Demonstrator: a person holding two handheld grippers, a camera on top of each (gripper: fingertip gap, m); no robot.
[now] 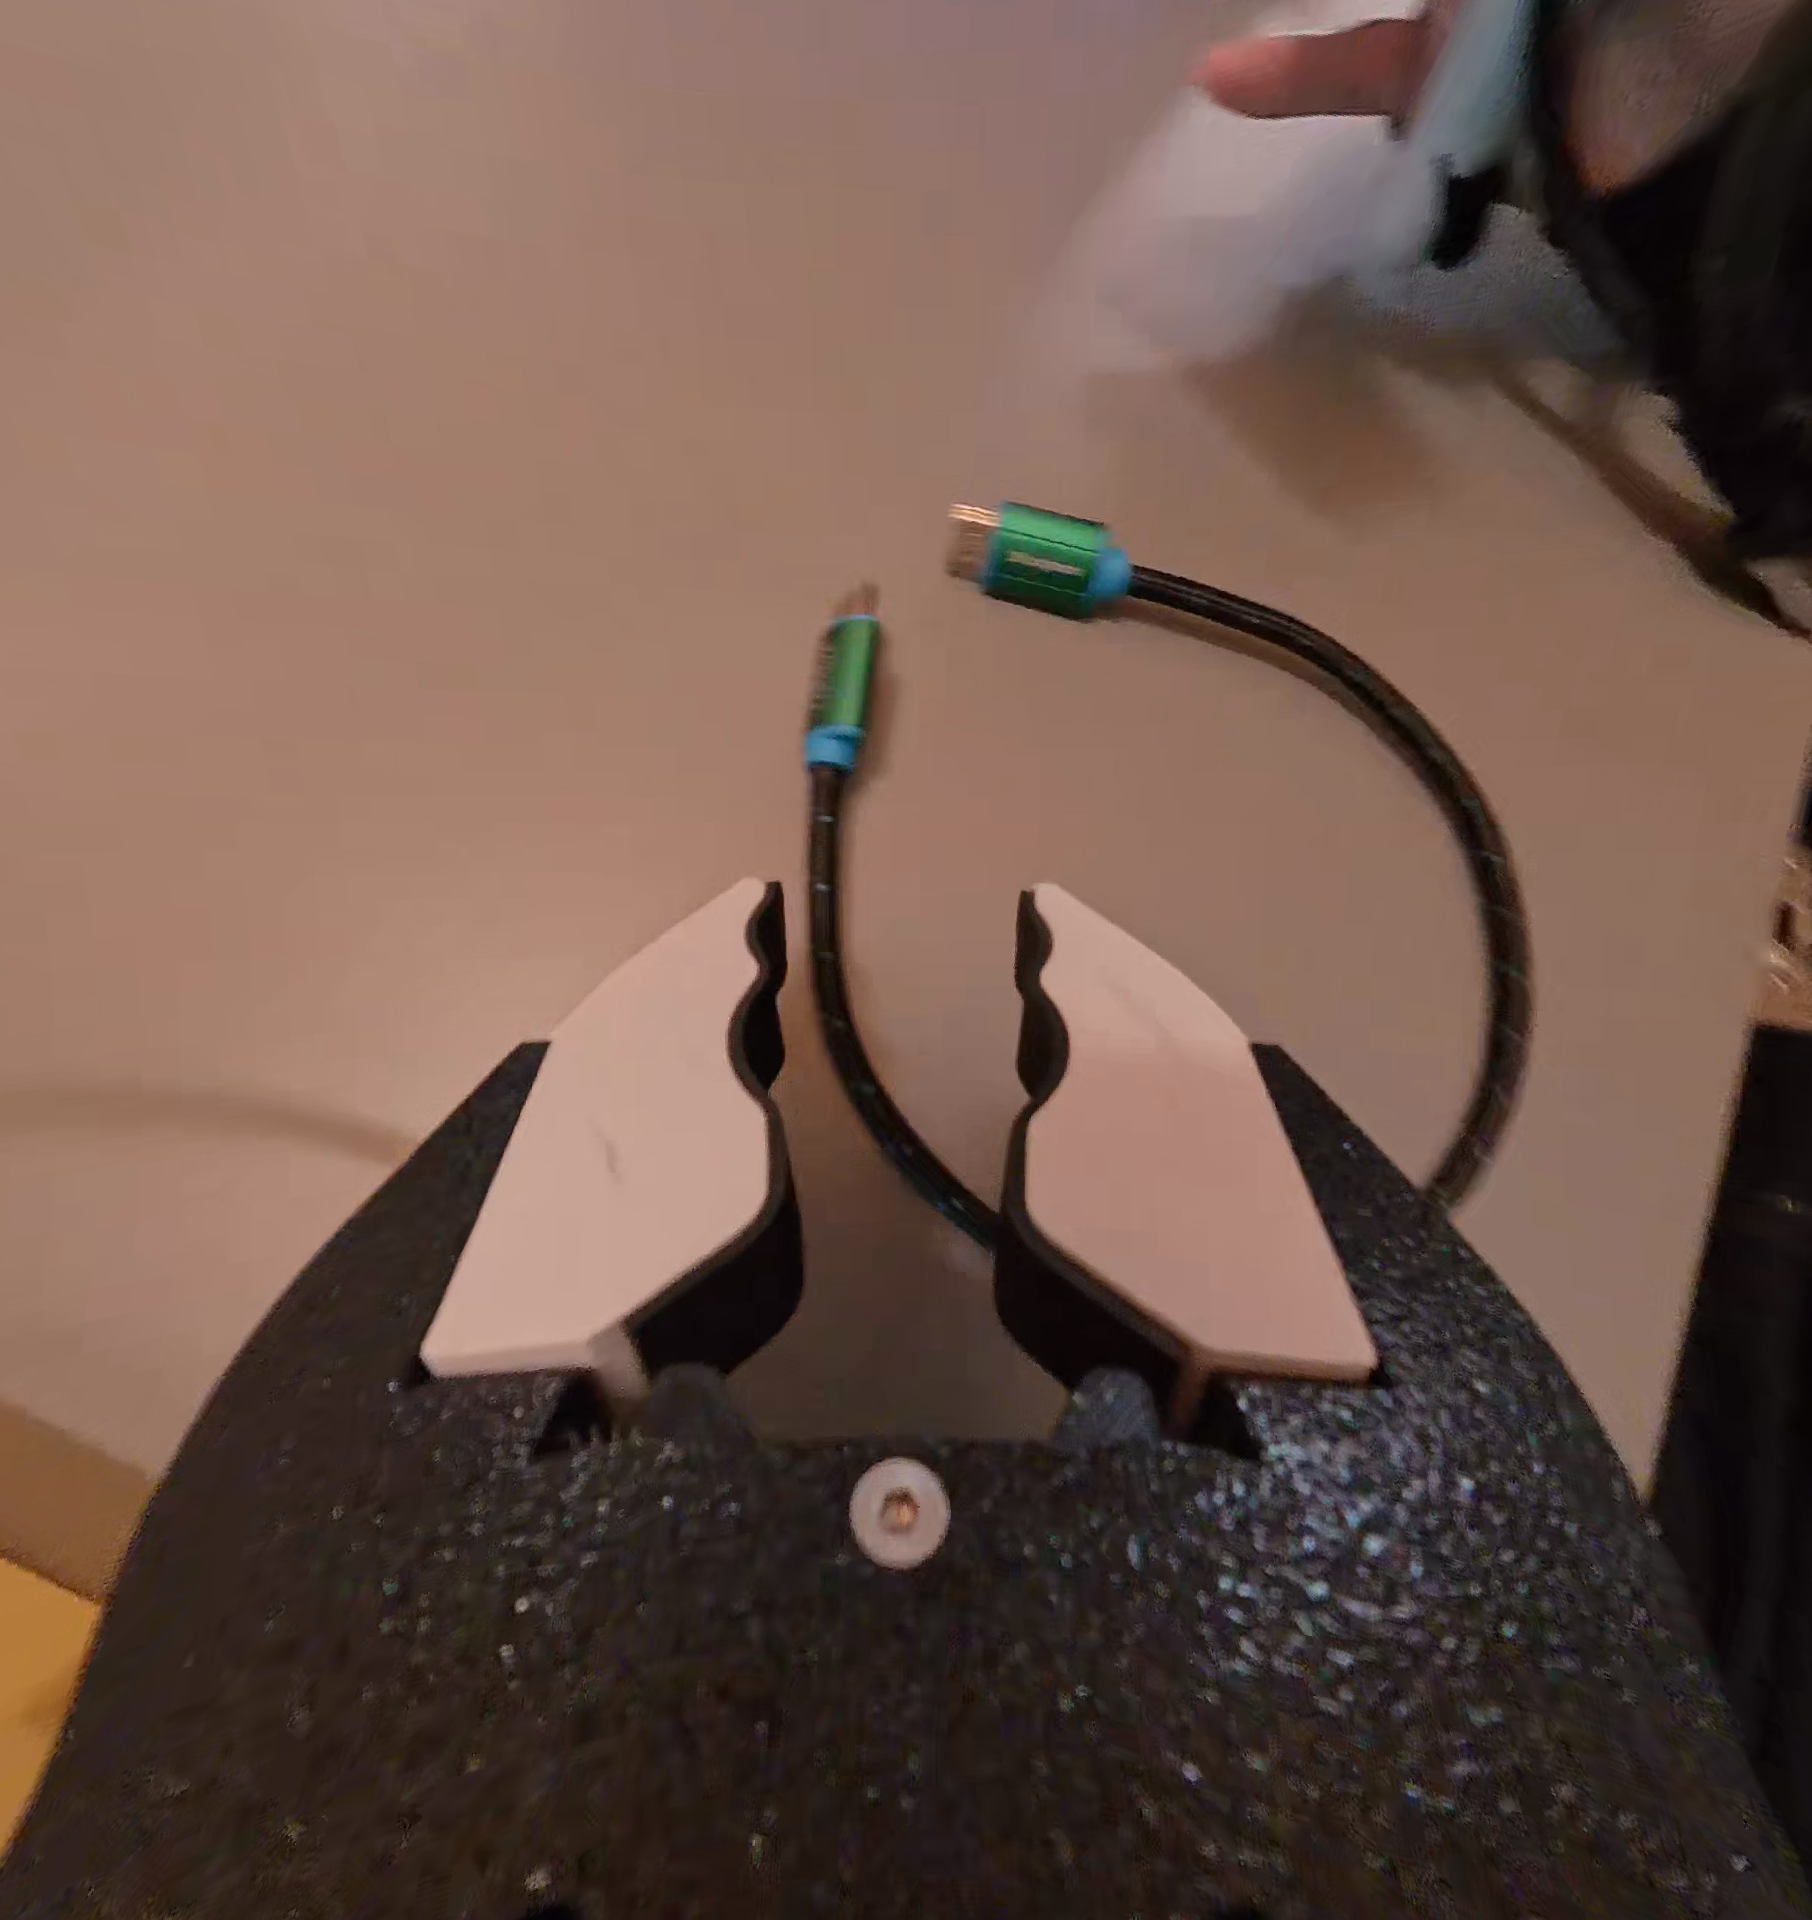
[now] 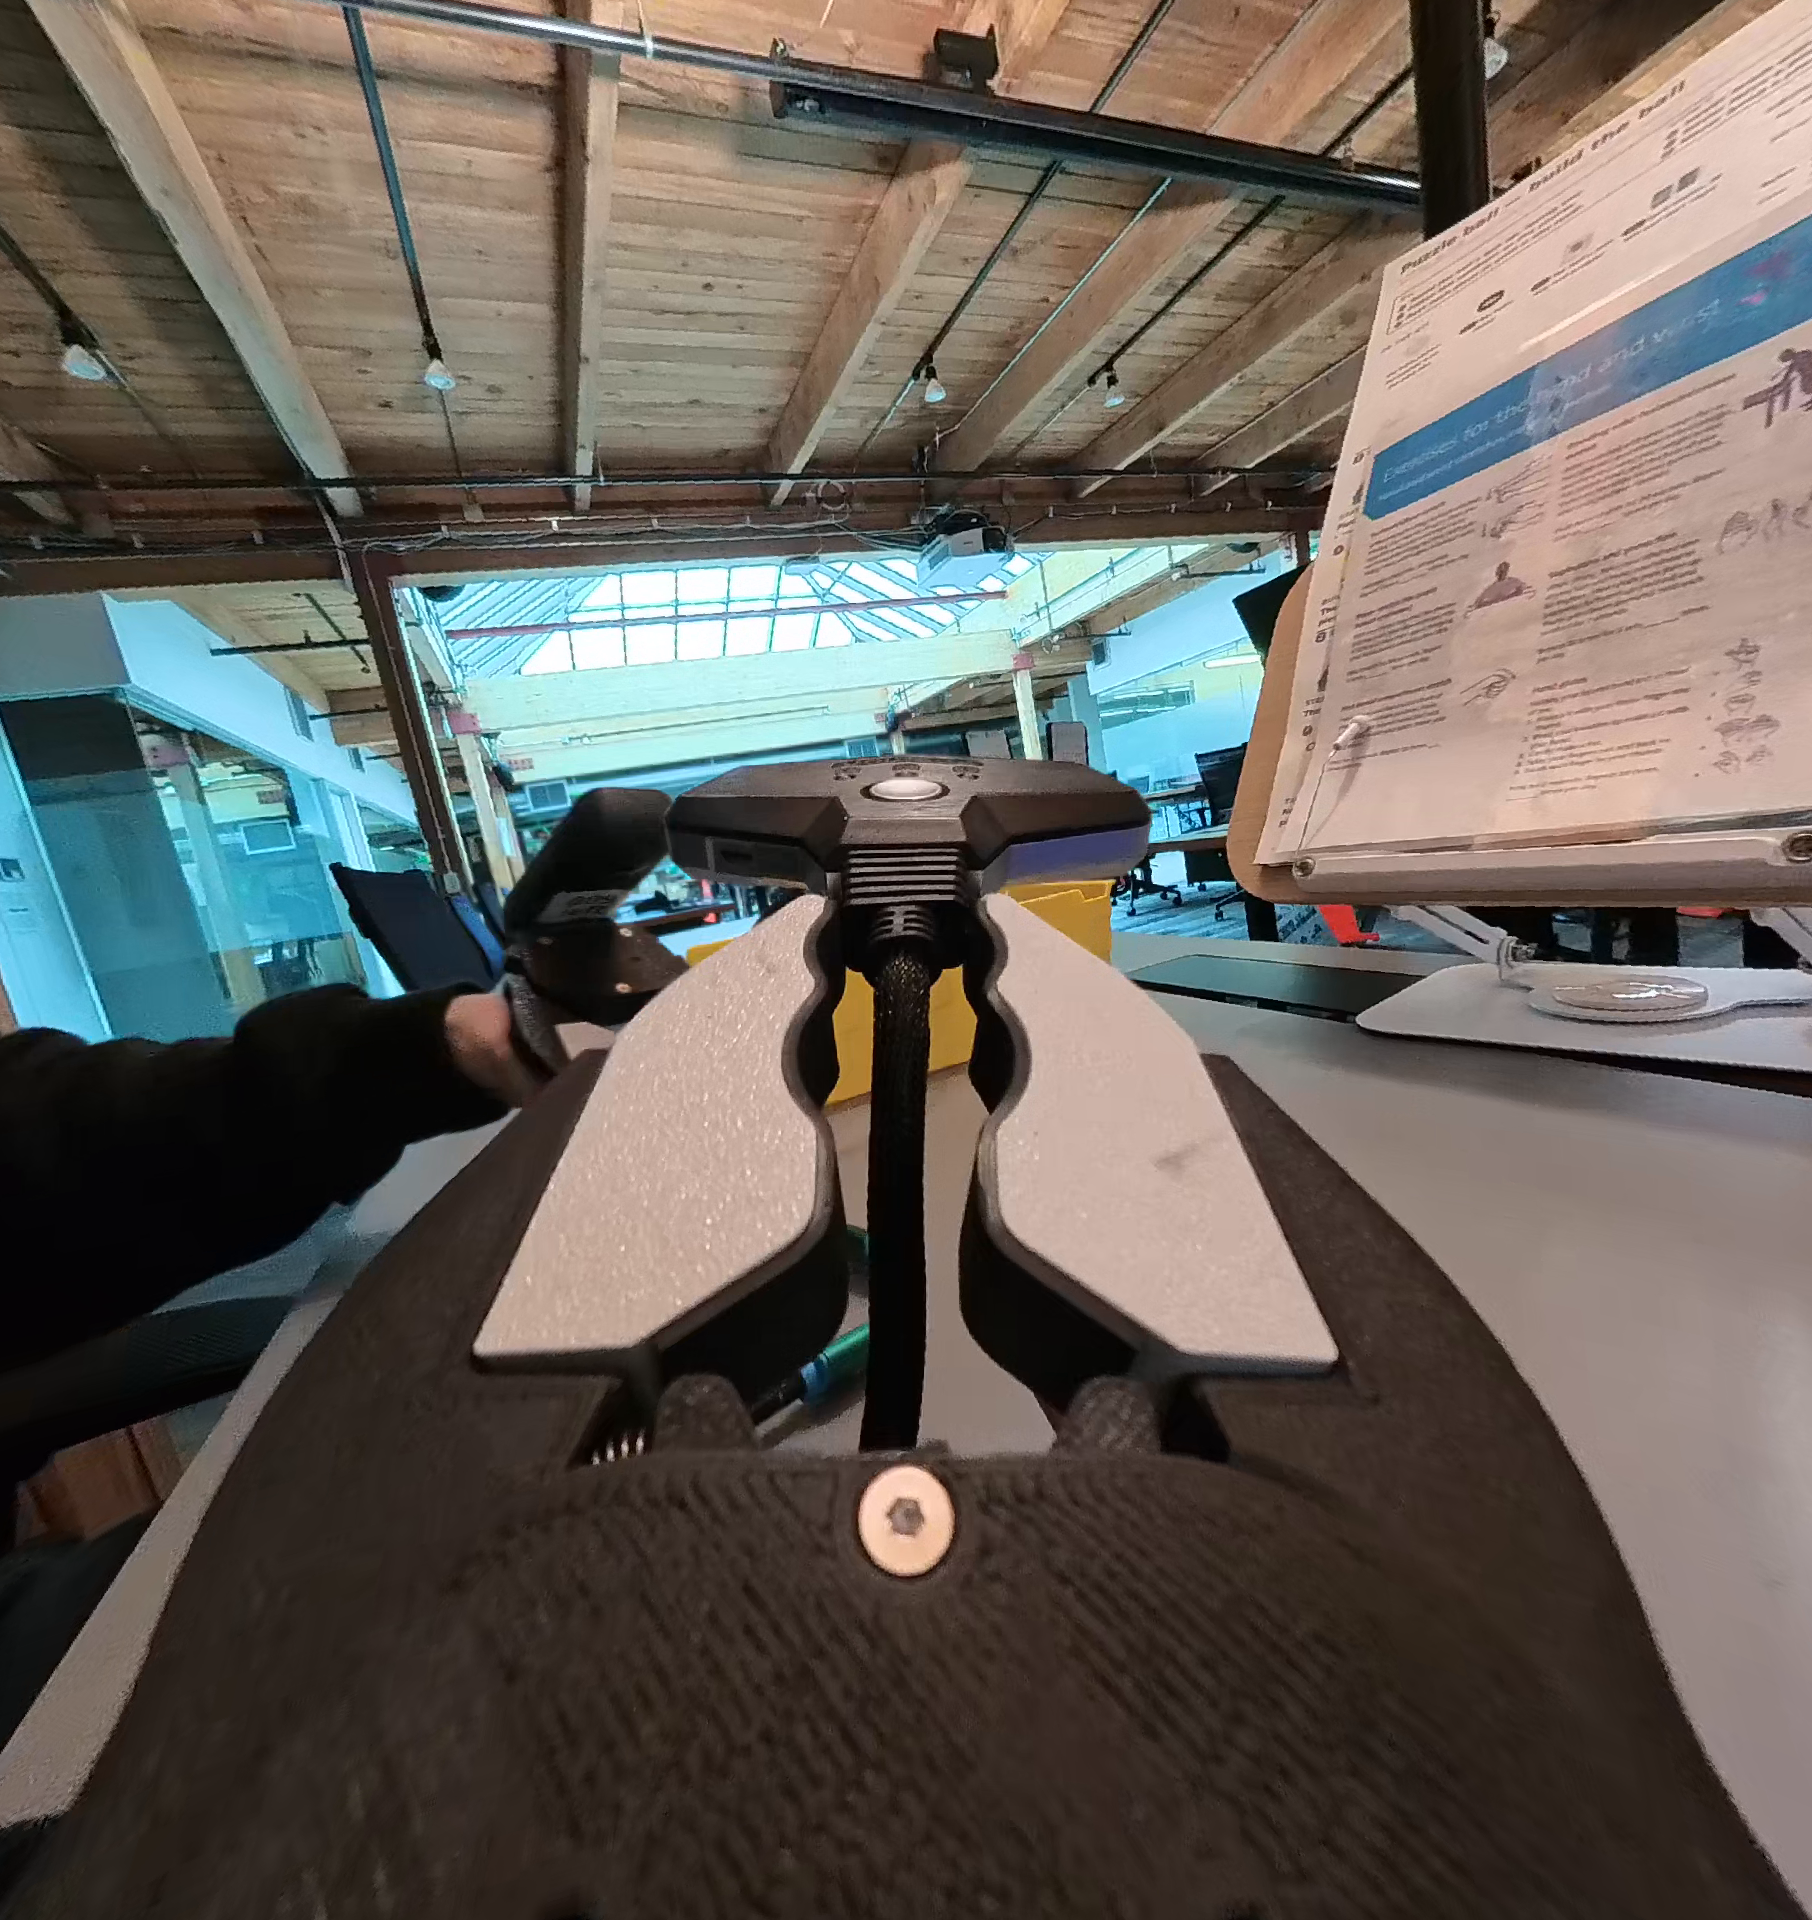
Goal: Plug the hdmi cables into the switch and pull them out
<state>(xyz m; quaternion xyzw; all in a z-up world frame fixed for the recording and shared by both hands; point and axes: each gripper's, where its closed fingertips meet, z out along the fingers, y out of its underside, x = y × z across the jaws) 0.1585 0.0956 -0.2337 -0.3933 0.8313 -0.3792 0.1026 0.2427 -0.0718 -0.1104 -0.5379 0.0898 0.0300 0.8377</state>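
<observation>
My left gripper (image 1: pixel 897 914) is spread over the beige table (image 1: pixel 362 520), black braided cable (image 1: pixel 850 1039) lying between its fingers, green plugs (image 1: pixel 1053 566) frame centre. My right gripper (image 2: pixel 902 925) pinches the black angular switch (image 2: pixel 907 816) by its ribbed cable collar, mid-frame.

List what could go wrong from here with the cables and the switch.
1. The right gripper holds the switch only by its ribbed cable collar, lifted off the table; pushing a plug in could twist it loose.
2. The left gripper is open above the green-plug cable, so closing here would likely catch the cord, not the near plug.
3. The far plug could drag along.
</observation>
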